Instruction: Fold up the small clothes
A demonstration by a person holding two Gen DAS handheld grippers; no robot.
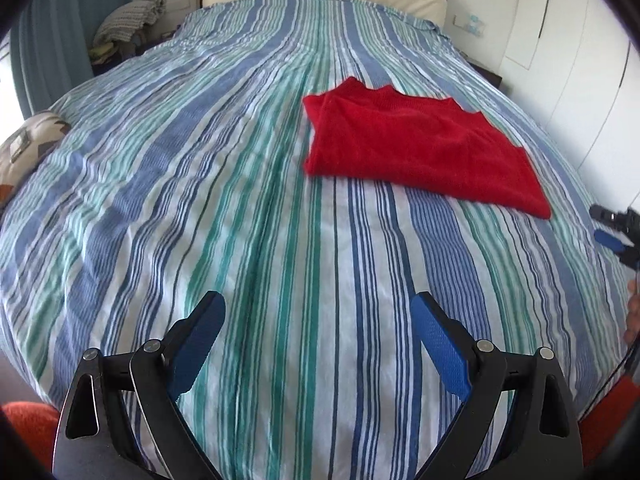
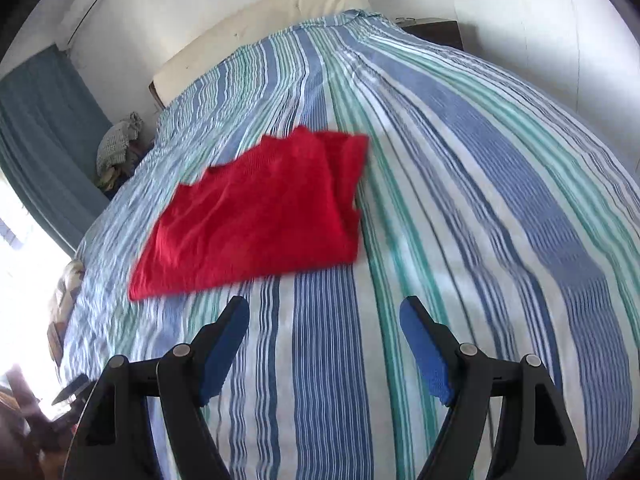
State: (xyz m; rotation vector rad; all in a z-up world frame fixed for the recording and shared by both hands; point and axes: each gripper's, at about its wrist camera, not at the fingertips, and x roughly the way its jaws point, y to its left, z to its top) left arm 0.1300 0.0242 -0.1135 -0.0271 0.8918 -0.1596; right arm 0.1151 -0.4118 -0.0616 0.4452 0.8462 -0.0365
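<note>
Red shirt (image 1: 420,148) lying partly folded on the striped bed cover (image 1: 240,240), both claws, left (image 1: 318,312) and right (image 2: 324,316), wide apart, empty, near its front edge; could bunch up or unfold if grabbed crooked.

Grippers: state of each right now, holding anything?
Left gripper: open, nothing between the pads, over the striped bedspread.
Right gripper: open, empty; the red garment lies on the bed ahead, untouched.
</note>
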